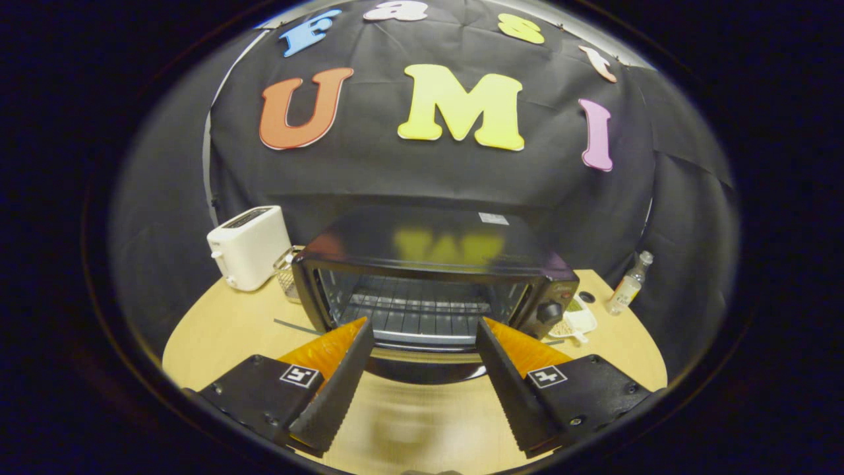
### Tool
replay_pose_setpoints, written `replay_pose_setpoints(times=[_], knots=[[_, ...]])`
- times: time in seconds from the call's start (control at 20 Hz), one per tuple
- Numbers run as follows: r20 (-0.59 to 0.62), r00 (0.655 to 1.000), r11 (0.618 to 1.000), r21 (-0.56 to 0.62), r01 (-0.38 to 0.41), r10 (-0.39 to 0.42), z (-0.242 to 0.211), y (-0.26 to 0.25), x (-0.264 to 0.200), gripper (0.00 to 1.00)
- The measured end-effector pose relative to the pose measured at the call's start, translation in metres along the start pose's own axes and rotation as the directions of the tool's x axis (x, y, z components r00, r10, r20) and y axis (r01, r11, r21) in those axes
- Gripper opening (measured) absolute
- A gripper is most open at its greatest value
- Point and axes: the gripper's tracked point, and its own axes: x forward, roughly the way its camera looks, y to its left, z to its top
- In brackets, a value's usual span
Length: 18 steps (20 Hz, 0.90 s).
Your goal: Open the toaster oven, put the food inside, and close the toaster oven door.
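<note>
Gripper spread wide, grasping nothing, lower centre of frame; toaster oven directly ahead at mid-frame.

Near: both fingers splayed apart over bare wooden table, nothing between them. Just beyond the tips: oven door dropped open, lying flat toward the fingers, blurred; wire rack visible in the cavity. Control knob on the oven's right face. Right of oven, touching or just beside it: small white dish with pale contents, cannot tell what. Further right, well apart: small clear bottle at table edge. Left of centre: wire basket against the oven's side, then white toaster upright.
</note>
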Motion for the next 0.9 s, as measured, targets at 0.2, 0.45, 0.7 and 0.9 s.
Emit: replay_pose_setpoints(times=[0.2, 0.45, 0.7, 0.9], knots=[[-0.066, 0.998, 1.0, -0.003, -0.01, 0.01, -0.044, 0.002, -0.013, 0.99], [-0.149, 0.989, 1.0, -0.003, -0.012, 0.011, -0.09, 0.002, -0.016, 0.99], [-0.264, 0.964, 1.0, 0.021, -0.005, 0.011, -0.139, 0.004, -0.004, 1.0], [-0.288, 0.957, 1.0, 0.03, -0.004, 0.012, -0.15, 0.006, 0.003, 1.0]])
